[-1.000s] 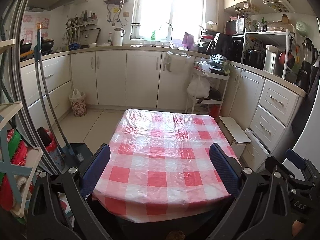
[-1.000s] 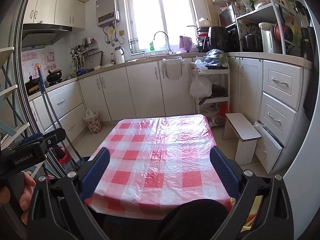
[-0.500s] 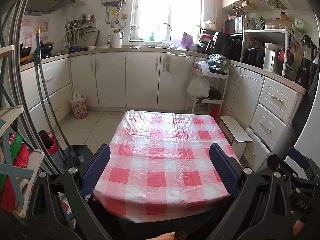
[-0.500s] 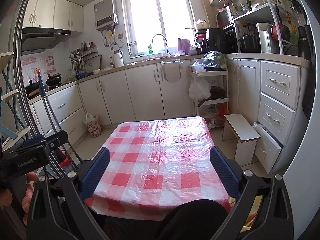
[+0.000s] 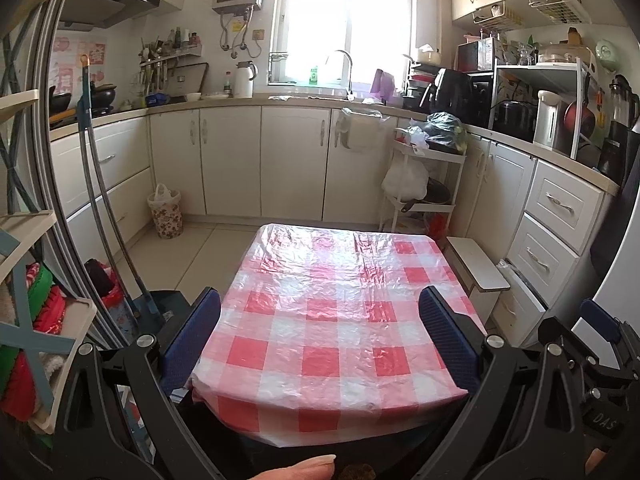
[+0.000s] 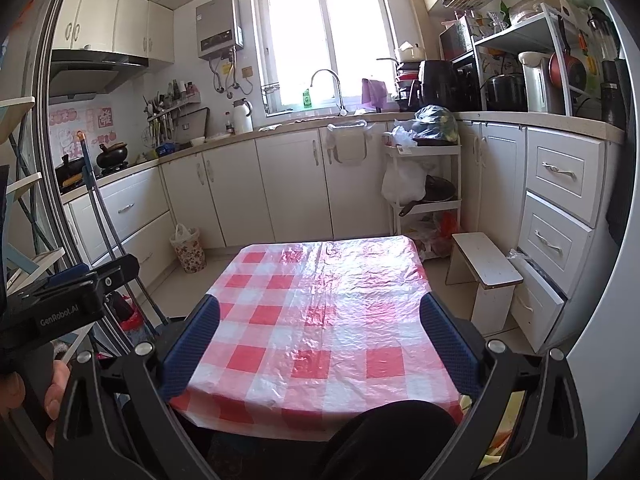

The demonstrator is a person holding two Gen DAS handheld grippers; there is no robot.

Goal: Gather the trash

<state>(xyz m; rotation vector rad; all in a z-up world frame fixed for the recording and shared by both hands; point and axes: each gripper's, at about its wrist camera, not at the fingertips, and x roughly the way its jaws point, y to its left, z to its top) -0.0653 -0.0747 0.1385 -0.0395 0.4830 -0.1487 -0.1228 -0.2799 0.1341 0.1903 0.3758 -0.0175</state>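
A low table with a red-and-white checked plastic cloth [image 5: 332, 312] stands in front of me; it also shows in the right wrist view [image 6: 320, 320]. No trash is visible on it. My left gripper [image 5: 320, 336] is open and empty above the table's near edge. My right gripper [image 6: 320, 344] is open and empty too, held beside the left one, whose body [image 6: 68, 300] shows at the left. A small floral bin [image 5: 165, 212] lined with a white bag stands on the floor by the cabinets; it also shows in the right wrist view [image 6: 187, 249].
White cabinets run around the back and right. A white trolley [image 5: 424, 192] with bags stands at the back right. A small white stool [image 6: 486, 276] stands right of the table. A mop handle [image 5: 104, 208] and a shelf [image 5: 28, 320] stand at the left.
Both grippers have risen and tilted up slightly, so the table sits lower in both views. A fingertip has come into the bottom of the left wrist view.
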